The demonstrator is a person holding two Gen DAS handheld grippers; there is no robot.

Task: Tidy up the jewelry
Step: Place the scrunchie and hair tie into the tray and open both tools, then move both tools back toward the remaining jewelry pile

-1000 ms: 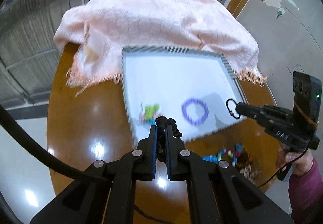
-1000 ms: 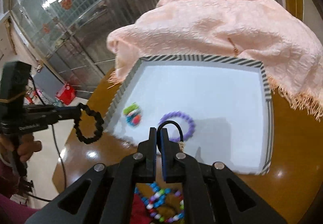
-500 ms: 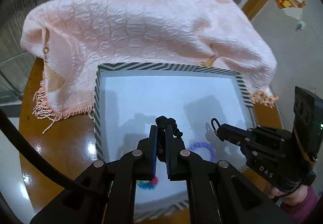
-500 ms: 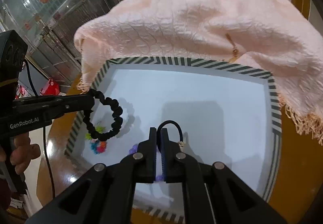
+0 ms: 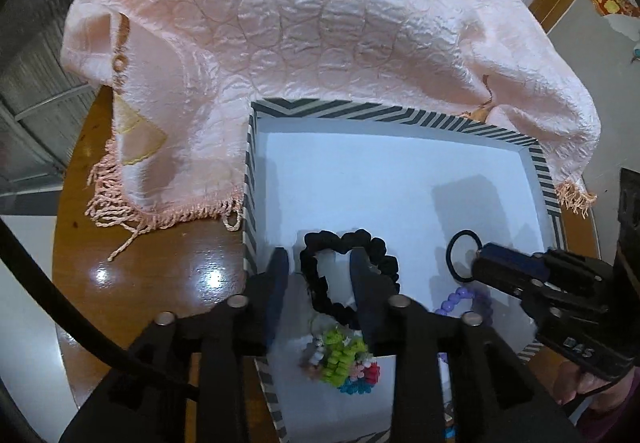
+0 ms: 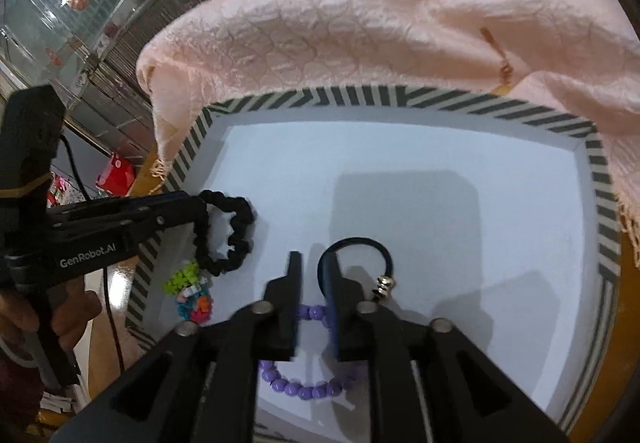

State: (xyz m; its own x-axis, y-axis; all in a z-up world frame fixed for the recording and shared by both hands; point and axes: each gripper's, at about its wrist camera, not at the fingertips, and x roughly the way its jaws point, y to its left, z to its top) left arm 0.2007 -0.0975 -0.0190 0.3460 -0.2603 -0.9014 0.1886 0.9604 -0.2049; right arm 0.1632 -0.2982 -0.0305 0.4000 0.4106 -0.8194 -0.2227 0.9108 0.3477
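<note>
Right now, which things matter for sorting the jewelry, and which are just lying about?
Job: tray; black scrunchie; thin black band; purple bracelet; colourful bracelet; left gripper; right gripper.
Lying about: pink cloth; table.

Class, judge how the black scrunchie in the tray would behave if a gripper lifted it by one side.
The black scrunchie looks like soft ruffled fabric, so it would probably sag. Its loop already lies bent out of round. It likely won't roll on the tray.

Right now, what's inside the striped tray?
In the striped tray: black scrunchie, thin black hair tie, purple bead bracelet, multicolored bead bracelet. The hand-held grippers hide part of the tray floor and part of the purple bracelet.
</note>
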